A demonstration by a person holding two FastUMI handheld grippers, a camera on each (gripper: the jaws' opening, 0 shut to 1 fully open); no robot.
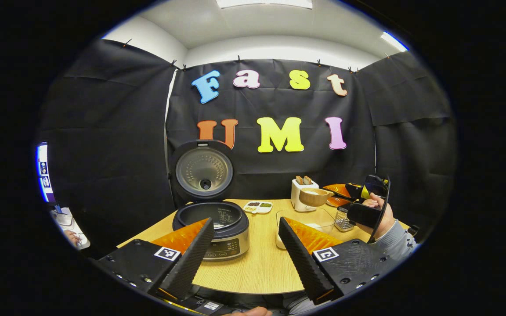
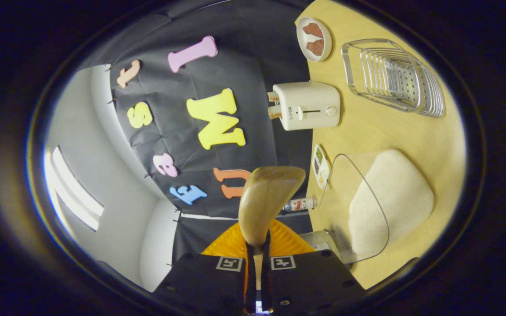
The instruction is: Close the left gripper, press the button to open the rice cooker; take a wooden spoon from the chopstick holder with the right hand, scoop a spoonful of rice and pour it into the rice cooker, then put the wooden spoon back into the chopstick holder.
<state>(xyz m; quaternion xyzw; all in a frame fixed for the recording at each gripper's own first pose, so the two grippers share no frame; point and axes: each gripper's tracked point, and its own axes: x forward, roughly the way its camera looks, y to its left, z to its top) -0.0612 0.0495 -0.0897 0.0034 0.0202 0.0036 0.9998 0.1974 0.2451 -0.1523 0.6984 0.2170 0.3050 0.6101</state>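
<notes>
While the rice cooker (image 1: 211, 219) sits open by the rice bowl (image 2: 367, 206), the right claw (image 2: 257, 250) pinches the wooden spoon (image 2: 266, 197); the left claw (image 1: 246, 245) gapes apart.

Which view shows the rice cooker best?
The left gripper view: the rice cooker sits on the table with its lid standing open, the inner pot and front panel visible just past the left gripper. The right gripper view looks at the rice container and toaster instead.

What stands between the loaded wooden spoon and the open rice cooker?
Nothing visible. The right claw holds the wooden spoon above the clear rice container; bare table lies between it and the rice cooker, lid up.
</notes>
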